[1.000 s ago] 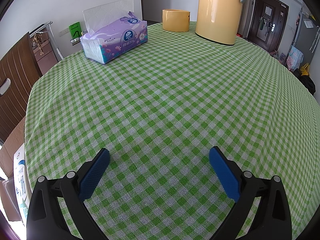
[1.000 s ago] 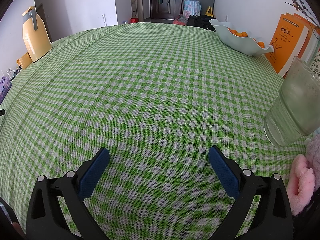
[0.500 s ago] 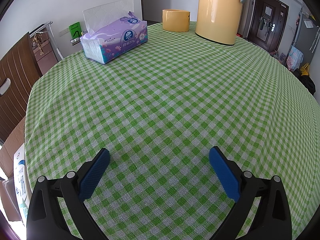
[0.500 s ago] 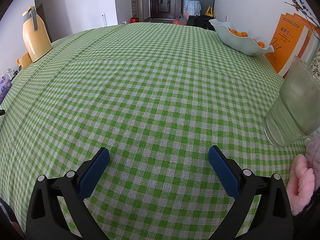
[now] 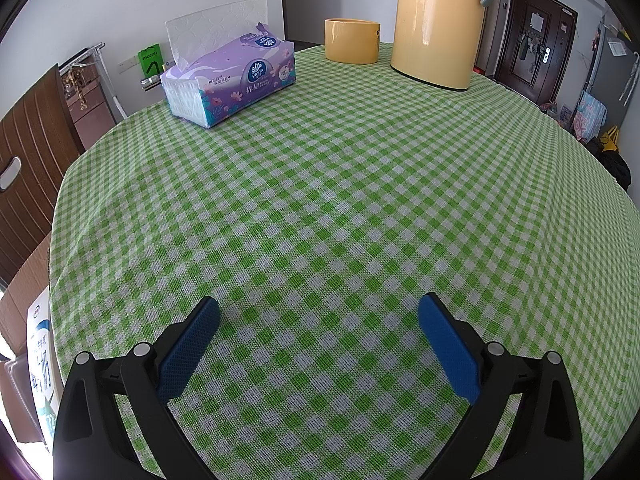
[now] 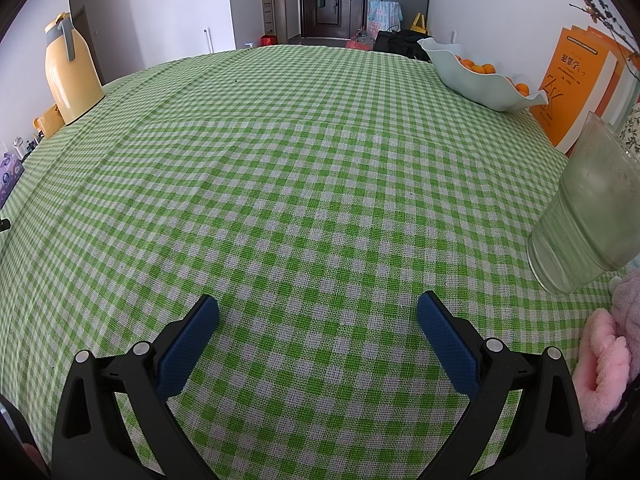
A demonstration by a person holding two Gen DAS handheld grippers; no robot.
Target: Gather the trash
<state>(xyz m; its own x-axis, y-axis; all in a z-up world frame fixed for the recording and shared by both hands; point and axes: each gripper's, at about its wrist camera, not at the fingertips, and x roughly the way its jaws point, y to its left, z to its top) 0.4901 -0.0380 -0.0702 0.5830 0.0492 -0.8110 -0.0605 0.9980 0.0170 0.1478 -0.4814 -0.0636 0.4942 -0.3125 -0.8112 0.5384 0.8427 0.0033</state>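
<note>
**Both grippers spread over a checked cloth, no trash in sight**

No scrap or wrapper shows in either wrist view, so where the trash lies cannot be told. The left gripper point(image 5: 319, 308) hangs low over the green-and-white checked tablecloth point(image 5: 340, 184), its jaws wide apart with only cloth between the blue pads point(image 5: 188, 350). The right gripper point(image 6: 318, 307) sits the same way — jaws apart, holding nothing.

Far ahead of the left gripper, near the table's edge, stand a purple tissue pack point(image 5: 230, 80) with a sheet sticking up, a squat yellow cup point(image 5: 352, 40) and a tall yellow thermos jug point(image 5: 436, 20), the cup just beside the jug.

To the right gripper's right is a ribbed clear tumbler point(image 6: 584, 220), with pink fluffy fabric point(image 6: 608, 356) nearer the camera. Further back — a pale bowl of oranges point(image 6: 476, 84) and upright orange books point(image 6: 572, 84).
</note>
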